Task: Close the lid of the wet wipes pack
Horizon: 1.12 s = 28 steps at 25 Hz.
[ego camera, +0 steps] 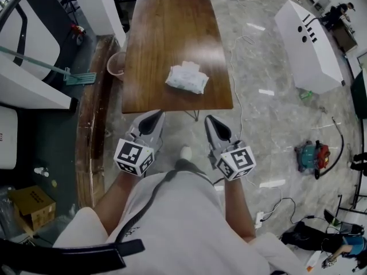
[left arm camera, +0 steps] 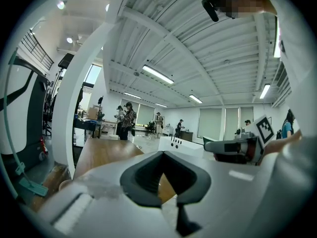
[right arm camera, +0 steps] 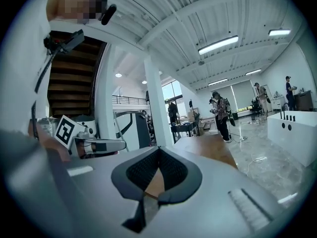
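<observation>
Marble floor surrounds the wooden table (ego camera: 172, 33) ahead of you; the wet wipes pack (ego camera: 187, 78) lies near its front edge. Your left gripper (ego camera: 155, 117) and right gripper (ego camera: 210, 120) hover just short of that edge, jaws pressed together, empty.

A large open lab or workshop hall: a high white ribbed ceiling (left arm camera: 198, 43) with strip lights (left arm camera: 157, 74), a polished stone floor (ego camera: 269, 113) strewn with cables (ego camera: 238, 85), a white machine housing (ego camera: 307, 44), a vacuum cleaner (ego camera: 311, 156), a cardboard box (ego camera: 33, 206). People (left arm camera: 129, 119) stand far back. 1 wooden table (ego camera: 166, 33) stands in the open.
</observation>
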Each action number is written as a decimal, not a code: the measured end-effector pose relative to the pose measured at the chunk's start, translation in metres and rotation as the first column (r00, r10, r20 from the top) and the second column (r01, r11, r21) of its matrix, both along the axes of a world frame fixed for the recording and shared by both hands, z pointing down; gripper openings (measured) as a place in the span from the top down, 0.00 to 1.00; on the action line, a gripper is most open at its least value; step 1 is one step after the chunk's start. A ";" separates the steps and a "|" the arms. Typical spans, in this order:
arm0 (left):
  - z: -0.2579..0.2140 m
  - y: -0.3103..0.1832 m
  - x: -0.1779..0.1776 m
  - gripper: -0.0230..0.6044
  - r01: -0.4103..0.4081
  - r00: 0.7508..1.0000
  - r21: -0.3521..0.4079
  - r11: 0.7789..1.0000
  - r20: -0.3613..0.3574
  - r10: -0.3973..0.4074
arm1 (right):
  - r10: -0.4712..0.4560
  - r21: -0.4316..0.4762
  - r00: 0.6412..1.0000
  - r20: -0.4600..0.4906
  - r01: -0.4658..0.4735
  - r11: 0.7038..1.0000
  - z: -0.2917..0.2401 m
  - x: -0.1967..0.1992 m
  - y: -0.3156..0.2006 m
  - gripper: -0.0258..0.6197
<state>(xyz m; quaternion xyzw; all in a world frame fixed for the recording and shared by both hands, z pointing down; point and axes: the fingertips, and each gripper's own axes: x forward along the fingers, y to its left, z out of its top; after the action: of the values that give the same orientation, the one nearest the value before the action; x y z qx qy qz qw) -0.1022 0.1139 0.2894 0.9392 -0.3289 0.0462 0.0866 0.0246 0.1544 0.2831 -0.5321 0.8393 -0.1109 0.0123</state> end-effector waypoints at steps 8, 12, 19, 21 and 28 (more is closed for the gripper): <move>0.004 -0.029 0.037 0.96 0.031 1.000 -0.015 0.999 0.002 -0.031 | -0.052 -0.013 0.999 -0.001 0.052 0.999 0.008 0.035 -0.036 0.95; 0.007 -0.039 0.055 0.96 0.044 0.999 -0.024 0.999 -0.002 -0.044 | -0.076 -0.015 0.997 0.007 0.076 0.997 0.013 0.054 -0.050 0.95; 0.016 -0.051 0.077 0.96 0.076 0.997 -0.040 0.996 0.003 -0.076 | -0.128 -0.024 0.992 0.011 0.128 0.991 0.027 0.075 -0.074 0.95; 0.020 -0.055 0.079 0.96 0.084 0.996 -0.044 0.996 0.010 -0.083 | -0.137 -0.028 0.990 0.012 0.138 0.990 0.029 0.077 -0.079 0.95; 0.023 -0.072 0.082 0.96 0.091 0.996 -0.057 0.994 0.017 -0.091 | -0.139 -0.054 0.990 0.017 0.140 0.989 0.033 0.082 -0.093 0.95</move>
<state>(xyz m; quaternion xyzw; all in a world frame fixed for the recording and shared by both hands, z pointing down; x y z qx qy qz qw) -0.0198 0.0420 0.3126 0.9201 -0.3705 0.0583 0.1132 0.1068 0.0617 0.3164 -0.4715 0.8710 -0.1377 -0.0047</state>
